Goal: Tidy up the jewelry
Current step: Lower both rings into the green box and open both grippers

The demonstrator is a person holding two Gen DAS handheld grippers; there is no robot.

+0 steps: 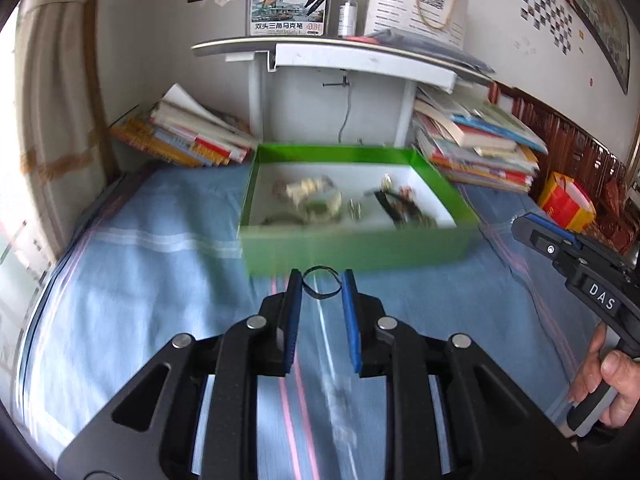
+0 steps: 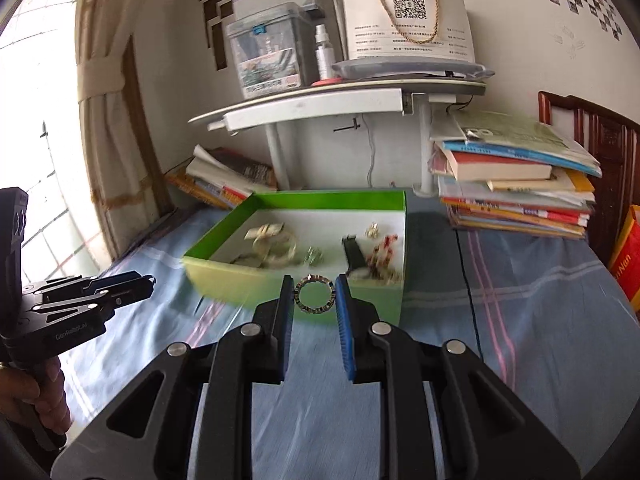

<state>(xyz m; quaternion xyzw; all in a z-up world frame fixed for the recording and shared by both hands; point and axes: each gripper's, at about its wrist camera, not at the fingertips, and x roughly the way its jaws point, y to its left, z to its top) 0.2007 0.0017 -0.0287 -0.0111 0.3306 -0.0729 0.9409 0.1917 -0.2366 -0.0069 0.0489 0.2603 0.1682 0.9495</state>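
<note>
A green box (image 1: 352, 248) (image 2: 224, 240) with a white floor stands on the blue striped cloth and holds several jewelry pieces, among them pale bracelets (image 1: 316, 200) (image 2: 276, 244) and a black strap (image 2: 354, 256). My left gripper (image 1: 321, 285) is shut on a thin black ring-shaped band (image 1: 321, 283), held just short of the box's near wall. My right gripper (image 2: 313, 294) is shut on a metallic studded ring (image 2: 314, 295), also in front of the near wall. Each gripper appears in the other's view, the right gripper (image 1: 568, 256) at the right edge and the left gripper (image 2: 100, 296) at the left edge.
A white stand (image 1: 332, 92) with a shelf rises behind the box, carrying a marker case (image 1: 288, 0), a spray bottle and a white paper bag (image 2: 408, 20). Book stacks (image 1: 188, 136) (image 2: 516, 180) flank it. A red-yellow bag (image 1: 566, 200) lies at the right. A person's hand (image 1: 604, 384) grips the right handle.
</note>
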